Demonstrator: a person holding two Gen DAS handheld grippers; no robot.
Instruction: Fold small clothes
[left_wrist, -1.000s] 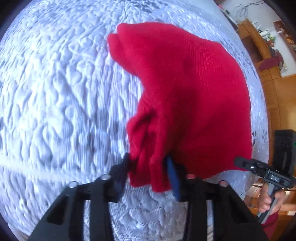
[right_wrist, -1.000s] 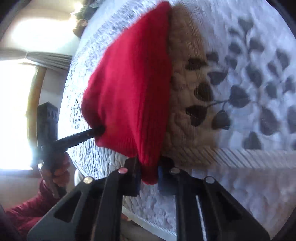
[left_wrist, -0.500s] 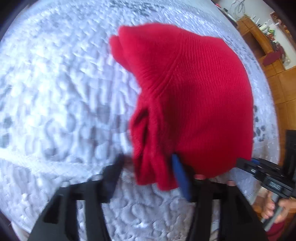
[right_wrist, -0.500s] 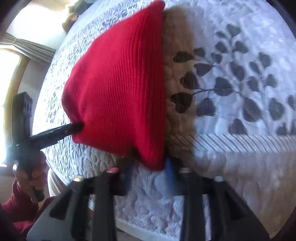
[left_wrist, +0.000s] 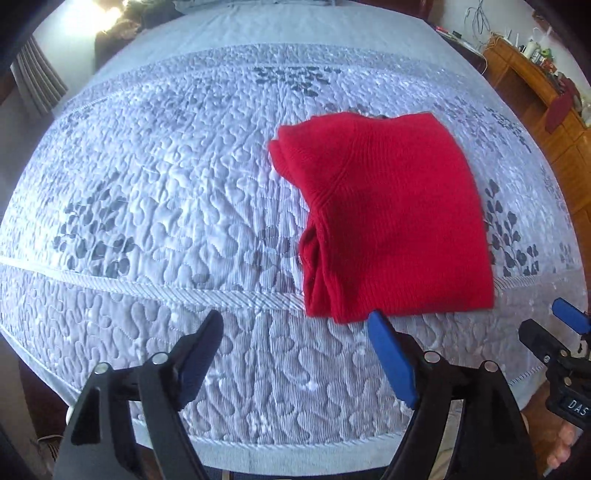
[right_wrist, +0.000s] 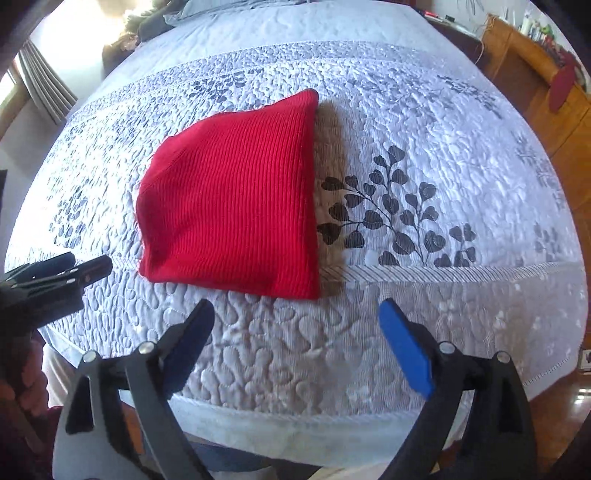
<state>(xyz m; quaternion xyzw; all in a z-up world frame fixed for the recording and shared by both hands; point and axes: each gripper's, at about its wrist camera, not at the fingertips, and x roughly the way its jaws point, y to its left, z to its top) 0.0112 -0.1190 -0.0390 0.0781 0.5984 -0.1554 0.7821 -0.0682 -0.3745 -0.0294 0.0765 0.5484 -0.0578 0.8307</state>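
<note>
Both the left gripper (left_wrist: 295, 332) and right gripper (right_wrist: 297, 321) hang spread and empty near the folded red sweater (left_wrist: 391, 221) on the bed (left_wrist: 166, 184), whose bunched sleeve edge shows only from the left wrist.

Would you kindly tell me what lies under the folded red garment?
The red garment lies flat on the quilted bedspread, whose leaf print shows beside it. Whatever sits beneath the knit, and its inner folded layers, is covered.
</note>
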